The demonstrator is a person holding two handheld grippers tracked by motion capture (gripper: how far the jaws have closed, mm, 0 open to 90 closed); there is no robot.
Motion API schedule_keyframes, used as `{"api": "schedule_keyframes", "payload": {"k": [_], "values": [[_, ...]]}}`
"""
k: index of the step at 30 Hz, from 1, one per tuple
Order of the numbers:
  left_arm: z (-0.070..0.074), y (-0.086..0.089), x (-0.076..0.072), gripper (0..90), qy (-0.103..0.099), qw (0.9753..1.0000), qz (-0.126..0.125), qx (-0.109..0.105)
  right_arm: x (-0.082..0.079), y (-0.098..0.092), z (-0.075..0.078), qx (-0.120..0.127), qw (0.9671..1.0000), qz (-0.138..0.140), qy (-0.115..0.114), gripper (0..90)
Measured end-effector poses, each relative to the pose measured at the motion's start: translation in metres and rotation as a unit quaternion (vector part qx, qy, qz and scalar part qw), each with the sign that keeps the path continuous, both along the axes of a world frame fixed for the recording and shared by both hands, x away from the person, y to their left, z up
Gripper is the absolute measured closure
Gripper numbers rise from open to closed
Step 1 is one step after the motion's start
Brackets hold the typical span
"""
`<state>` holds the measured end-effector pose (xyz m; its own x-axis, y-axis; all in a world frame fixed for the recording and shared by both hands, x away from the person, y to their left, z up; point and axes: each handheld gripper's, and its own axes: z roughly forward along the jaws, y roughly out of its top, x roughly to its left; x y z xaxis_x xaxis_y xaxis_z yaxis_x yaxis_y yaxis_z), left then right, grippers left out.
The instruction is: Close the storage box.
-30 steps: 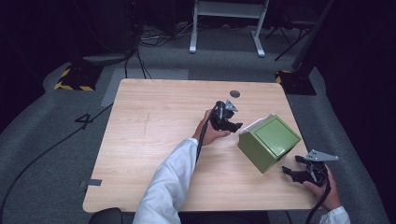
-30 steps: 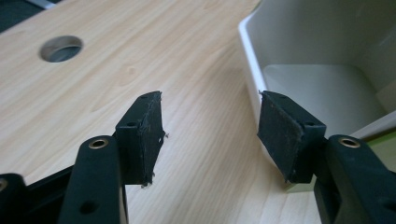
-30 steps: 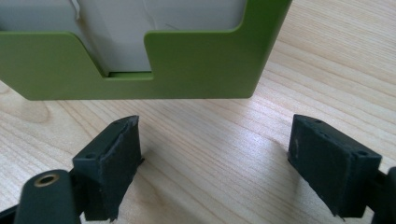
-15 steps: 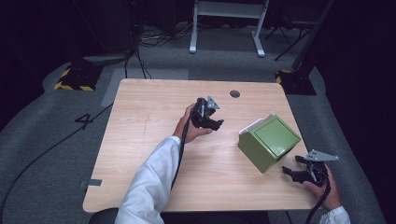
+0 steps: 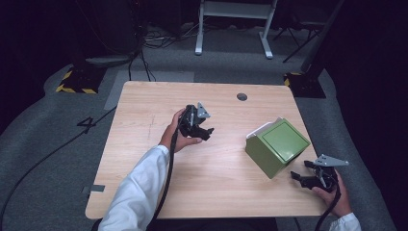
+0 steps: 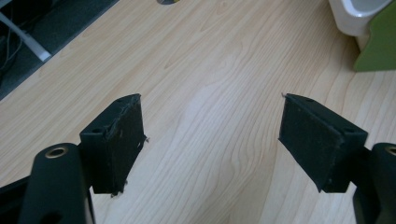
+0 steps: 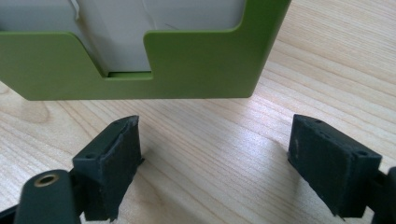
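Resting on a pale wooden table (image 5: 144,159), a green box (image 5: 277,147) sits toward the right side, turned at an angle to the table's edges, with a white inner part showing along its far left edge. In the right gripper view the box's near face shows a stepped cut-out through which that white inner part can be seen.

The left tongs (image 5: 201,130) are held above the middle of the table by the person's left hand (image 5: 175,137), whose white sleeve (image 5: 134,192) comes in from the bottom; they are well apart from the box. In the left gripper view their two black jaws stand wide apart with bare wood between them, and a corner of the green box shows at the upper right.

The right tongs (image 5: 303,177) sit near the table's right front corner, held by the right hand (image 5: 334,195), just beside the box's near lower corner but not touching it. In the right gripper view the jaws are spread wide with nothing between them, and the box stands just beyond their tips.

A dark round grommet (image 5: 242,96) is set in the table near its far edge. Grey carpet (image 5: 57,144) surrounds the table.
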<state>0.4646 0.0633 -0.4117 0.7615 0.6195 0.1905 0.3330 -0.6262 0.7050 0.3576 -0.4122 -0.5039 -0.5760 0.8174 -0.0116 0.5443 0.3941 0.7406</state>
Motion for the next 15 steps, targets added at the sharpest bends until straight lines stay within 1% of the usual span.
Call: {"api": "schedule_keyframes", "payload": {"k": [1,2,5,7,8,10,11,12,13,14,15], "values": [[0.0,0.0,0.0,20.6,0.0,1.0,0.0,0.0,0.0,0.0,0.0,0.0,1.0,0.0,0.0,17.0],[0.0,0.007,-0.005,20.0,-0.004,1.0,-0.002,0.007,0.0,0.0,0.0,0.0,1.0,-0.001,0.0,17.0],[-0.001,0.017,-0.013,17.9,-0.003,0.9999,-0.004,0.016,0.0,0.0,0.0,0.0,1.0,-0.002,0.0,17.0],[-0.002,0.023,-0.019,17.9,-0.011,0.9997,-0.003,0.023,0.0,0.0,0.0,0.0,1.0,-0.002,0.0,17.0],[-0.003,0.027,-0.021,17.9,-0.01,0.9996,-0.001,0.028,0.0,0.0,0.0,0.0,1.0,-0.002,0.0,17.0],[-0.004,0.03,-0.023,17.9,-0.008,0.9996,0.001,0.027,0.0,0.0,0.0,0.0,1.0,-0.002,0.0,17.0],[-0.007,0.036,-0.028,17.9,-0.006,0.9994,0.003,0.033,0.0,0.0,0.0,0.0,1.0,-0.002,0.0,17.0],[-0.008,0.039,-0.03,17.9,-0.006,0.9993,0.003,0.038,0.0,0.0,0.0,0.0,1.0,-0.002,0.0,17.0],[-0.008,0.039,-0.03,17.9,-0.006,0.9993,0.003,0.038,0.0,0.0,0.0,0.0,1.0,-0.002,0.0,17.0],[-0.012,0.044,-0.035,17.9,-0.001,0.9988,0.006,0.048,-0.001,0.0,0.0,0.0,1.0,-0.002,0.0,17.0],[-0.014,0.046,-0.037,17.9,-0.001,0.9986,0.009,0.052,-0.001,0.0,0.0,0.0,1.0,-0.002,0.0,17.0]]}}
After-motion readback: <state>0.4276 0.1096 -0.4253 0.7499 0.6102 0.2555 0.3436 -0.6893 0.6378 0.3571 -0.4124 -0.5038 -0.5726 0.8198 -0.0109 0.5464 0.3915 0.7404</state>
